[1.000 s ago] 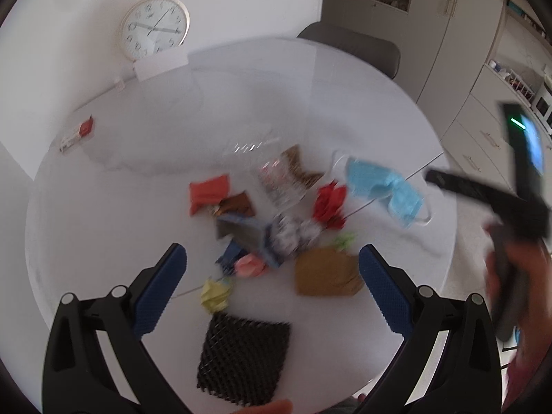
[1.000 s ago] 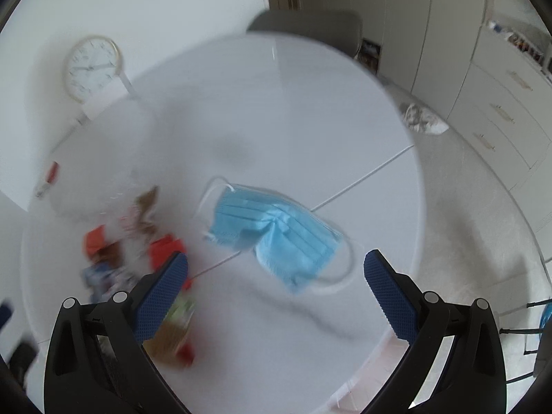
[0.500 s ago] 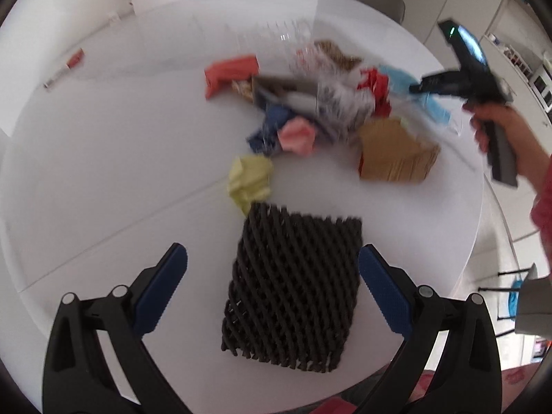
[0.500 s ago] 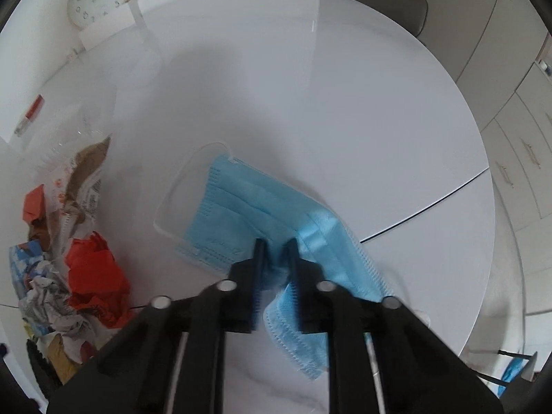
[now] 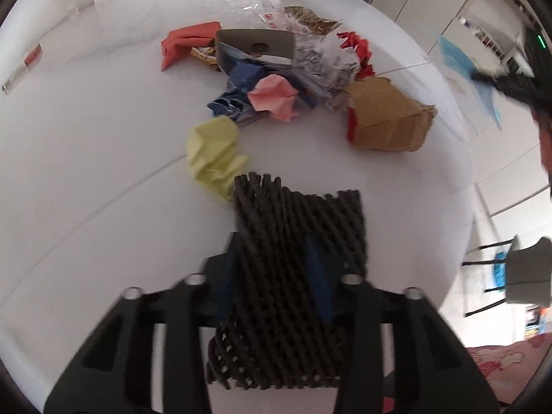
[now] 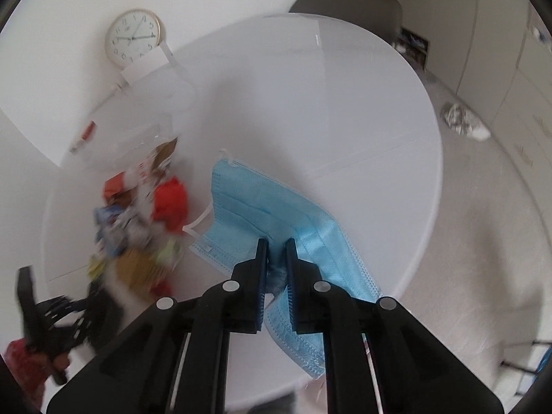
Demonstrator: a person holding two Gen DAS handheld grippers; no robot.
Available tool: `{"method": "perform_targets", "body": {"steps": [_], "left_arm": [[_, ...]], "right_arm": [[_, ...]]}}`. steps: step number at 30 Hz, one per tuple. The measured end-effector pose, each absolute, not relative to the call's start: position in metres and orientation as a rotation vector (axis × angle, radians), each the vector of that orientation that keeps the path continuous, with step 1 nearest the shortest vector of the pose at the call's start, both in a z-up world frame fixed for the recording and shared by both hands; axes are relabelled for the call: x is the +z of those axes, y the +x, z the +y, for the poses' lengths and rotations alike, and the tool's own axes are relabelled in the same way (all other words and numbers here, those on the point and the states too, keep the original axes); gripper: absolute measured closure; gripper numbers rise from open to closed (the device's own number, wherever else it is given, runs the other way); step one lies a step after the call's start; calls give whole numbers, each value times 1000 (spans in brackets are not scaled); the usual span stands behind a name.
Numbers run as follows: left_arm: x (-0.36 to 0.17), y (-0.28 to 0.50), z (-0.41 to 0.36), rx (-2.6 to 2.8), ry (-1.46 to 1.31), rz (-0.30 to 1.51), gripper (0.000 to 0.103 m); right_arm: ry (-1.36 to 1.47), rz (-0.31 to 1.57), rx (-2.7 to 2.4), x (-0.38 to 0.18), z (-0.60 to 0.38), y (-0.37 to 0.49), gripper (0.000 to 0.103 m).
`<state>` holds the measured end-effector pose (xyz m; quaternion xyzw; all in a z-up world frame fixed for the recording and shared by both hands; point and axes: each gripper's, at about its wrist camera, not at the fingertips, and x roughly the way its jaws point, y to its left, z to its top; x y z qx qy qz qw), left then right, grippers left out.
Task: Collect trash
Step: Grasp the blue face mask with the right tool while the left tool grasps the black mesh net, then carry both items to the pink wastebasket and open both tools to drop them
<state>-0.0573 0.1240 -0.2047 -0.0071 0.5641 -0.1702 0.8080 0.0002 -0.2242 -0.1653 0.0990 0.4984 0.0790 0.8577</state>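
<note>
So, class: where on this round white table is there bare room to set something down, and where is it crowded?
Bare: the far half of the table, beyond the blue mask, and the stretch left of the yellow paper. Crowded: the middle, where wrappers, the pink paper and the brown box pile up.

The left gripper (image 5: 272, 269) has dropped and just closed on the black foam net (image 5: 293, 276), while the right gripper (image 6: 276, 258) lifted the blue mask (image 6: 262, 214) off the worktop (image 6: 310, 103).
</note>
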Motion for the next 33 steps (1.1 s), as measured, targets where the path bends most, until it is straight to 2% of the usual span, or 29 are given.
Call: {"method": "perform_targets", "body": {"steps": [3, 6, 10, 16, 18, 19, 20, 21, 22, 24, 29, 33], "left_arm": [[-200, -61, 123, -354, -49, 1196, 90], [-195, -64, 125, -340, -58, 1192, 91], [-173, -79, 124, -349, -48, 1178, 91], [-122, -89, 89, -433, -14, 1140, 91], [-104, -98, 70, -488, 6, 1119, 91], [-95, -102, 54, -524, 23, 1109, 91], [-91, -106, 44, -547, 34, 1104, 91], [-86, -107, 31, -576, 46, 1098, 91], [-83, -109, 16, -607, 57, 1093, 91], [-79, -114, -16, -698, 72, 1098, 91], [-98, -122, -122, -898, 171, 1109, 91], [-152, -123, -201, -963, 271, 1175, 90]], "right_arm": [[260, 1069, 122, -161, -253, -38, 92], [295, 1091, 37, -168, -274, -73, 90], [360, 1174, -66, -211, -301, -109, 87], [408, 1348, -160, -350, -311, -110, 87], [408, 1398, -176, -396, -311, -104, 84], [410, 1418, -185, -410, -310, -102, 77], [422, 1439, -186, -426, -310, -101, 62], [429, 1449, -196, -433, -310, -101, 54], [435, 1451, -207, -436, -310, -102, 42], [466, 1427, -221, -430, -317, -112, 38], [494, 1277, -297, -360, -350, -157, 16], [479, 1145, -400, -291, -382, -213, 10]]}}
